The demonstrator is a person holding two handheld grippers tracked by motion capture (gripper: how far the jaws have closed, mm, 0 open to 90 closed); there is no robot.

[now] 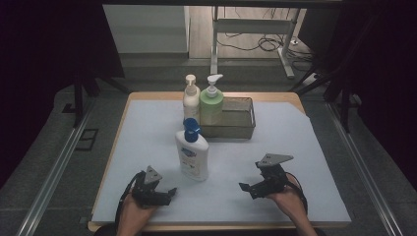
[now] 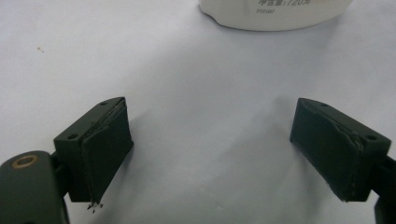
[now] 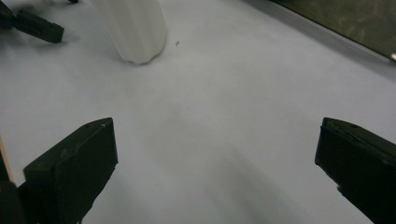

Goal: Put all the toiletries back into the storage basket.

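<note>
A white lotion bottle with a blue pump cap (image 1: 192, 152) stands upright in the middle of the white table cover. Its base shows at the top of the left gripper view (image 2: 275, 14) and its side at the upper left of the right gripper view (image 3: 133, 30). My left gripper (image 1: 164, 192) rests near the front edge, left of the bottle, open with nothing between its jaws (image 2: 212, 149). My right gripper (image 1: 251, 189) sits to the bottle's right, also open and empty (image 3: 217, 168). Both point inward toward the bottle.
Behind it, a white pump bottle (image 1: 191, 98) and a green pump bottle (image 1: 212, 102) stand at the left end of a mesh metal basket (image 1: 238, 129). The left gripper's jaw (image 3: 37, 25) shows far off. A table frame and cables lie beyond the table.
</note>
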